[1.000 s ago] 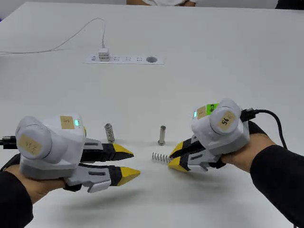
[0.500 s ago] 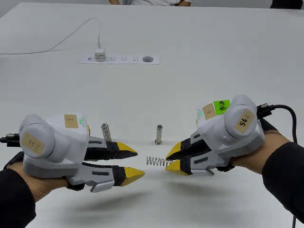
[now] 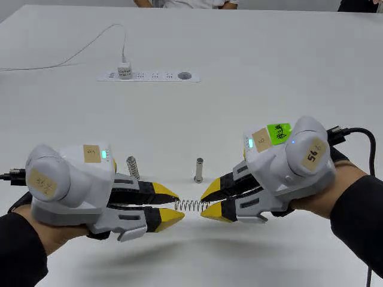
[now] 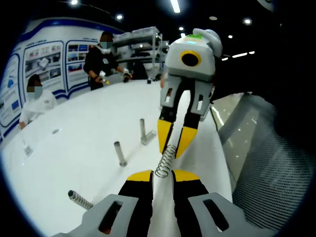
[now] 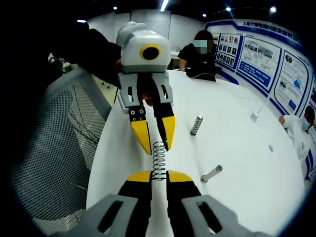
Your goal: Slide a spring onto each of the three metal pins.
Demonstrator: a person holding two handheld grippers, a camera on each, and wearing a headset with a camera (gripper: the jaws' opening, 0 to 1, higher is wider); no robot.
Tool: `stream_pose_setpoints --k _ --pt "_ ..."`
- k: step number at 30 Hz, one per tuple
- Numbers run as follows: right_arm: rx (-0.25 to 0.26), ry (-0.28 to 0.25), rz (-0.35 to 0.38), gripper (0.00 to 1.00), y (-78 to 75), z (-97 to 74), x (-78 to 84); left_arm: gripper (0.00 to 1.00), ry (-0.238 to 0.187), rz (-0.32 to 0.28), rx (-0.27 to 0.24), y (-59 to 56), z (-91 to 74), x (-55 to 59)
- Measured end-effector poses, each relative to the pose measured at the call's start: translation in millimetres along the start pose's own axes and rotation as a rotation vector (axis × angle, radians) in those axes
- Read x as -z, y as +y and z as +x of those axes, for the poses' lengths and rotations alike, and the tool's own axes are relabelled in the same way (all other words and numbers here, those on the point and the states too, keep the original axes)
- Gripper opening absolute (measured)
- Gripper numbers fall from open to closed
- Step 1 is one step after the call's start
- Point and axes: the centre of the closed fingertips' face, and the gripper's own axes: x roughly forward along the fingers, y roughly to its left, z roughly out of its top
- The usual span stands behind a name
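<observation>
**Passing a spring between two grippers above the table.** The right gripper (image 3: 207,202) has its jaws closed on the right end of the spring (image 3: 191,205), which hangs level in the air, clear of the table (image 3: 239,89). The left gripper (image 3: 170,205) faces it tip to tip, with its jaws a little apart and straddling the spring's left end. Whether they press on it cannot be told. The bare pin (image 3: 198,170) stands upright just beyond the spring. The loaded pin (image 3: 132,167), further left, carries its own coil.

Likely risks:
- If the right jaws let go before the left jaws bite, the spring would probably drop and roll.
- A hard squeeze on so thin a coil may bow it and flick it out sideways.
- A low sweep by either gripper could topple the bare pin.
</observation>
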Motion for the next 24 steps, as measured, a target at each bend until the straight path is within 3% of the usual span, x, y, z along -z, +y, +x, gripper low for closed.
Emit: stream_pose_setpoints --k 10,24 --pt "0.006 -0.009 -0.018 0.12 1.8 -1.1 0.4 0.12 -0.015 -0.031 0.027 -4.5 -1.0 -3.5" --pt "0.032 -0.021 0.003 0.11 0.4 0.3 0.8 0.11 -0.081 -0.044 0.039 -8.8 -4.2 -32.6"
